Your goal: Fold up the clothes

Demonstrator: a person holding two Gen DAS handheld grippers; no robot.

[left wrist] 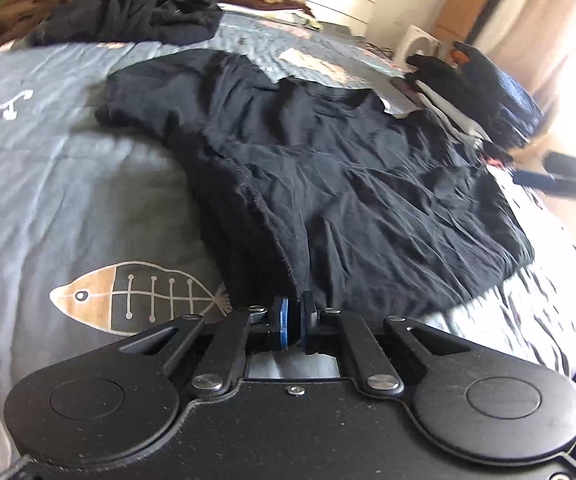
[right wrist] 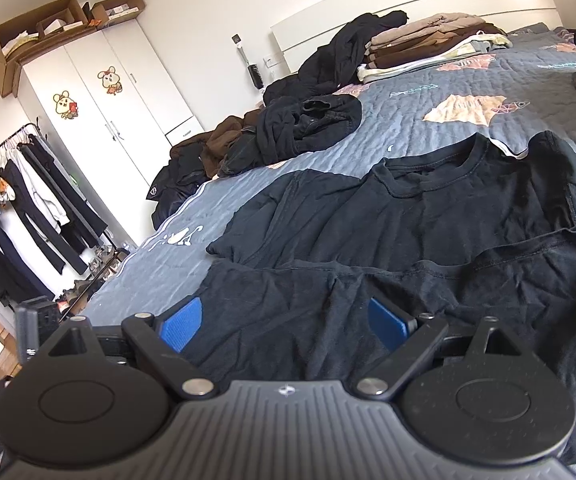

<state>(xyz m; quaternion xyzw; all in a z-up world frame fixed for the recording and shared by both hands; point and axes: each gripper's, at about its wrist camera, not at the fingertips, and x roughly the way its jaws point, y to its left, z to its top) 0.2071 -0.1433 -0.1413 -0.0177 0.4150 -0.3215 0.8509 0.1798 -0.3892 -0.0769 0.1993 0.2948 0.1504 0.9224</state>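
Observation:
A black T-shirt (left wrist: 348,168) lies spread flat on the grey quilt (left wrist: 48,168), collar toward the far side. My left gripper (left wrist: 294,320) is shut on the shirt's near edge, and a fold of black cloth rises from between its blue pads. In the right wrist view the same T-shirt (right wrist: 428,208) fills the foreground. My right gripper (right wrist: 284,320) stands open over the near part of the cloth, its blue pads (right wrist: 180,326) wide apart with the fabric lying loose between them.
A heap of black and brown clothes (right wrist: 300,132) lies on the bed's far left, and folded stacks (right wrist: 428,44) sit by the headboard. Another folded pile (left wrist: 476,84) lies beyond the shirt. A white wardrobe (right wrist: 108,108) and a clothes rack (right wrist: 20,200) stand beside the bed.

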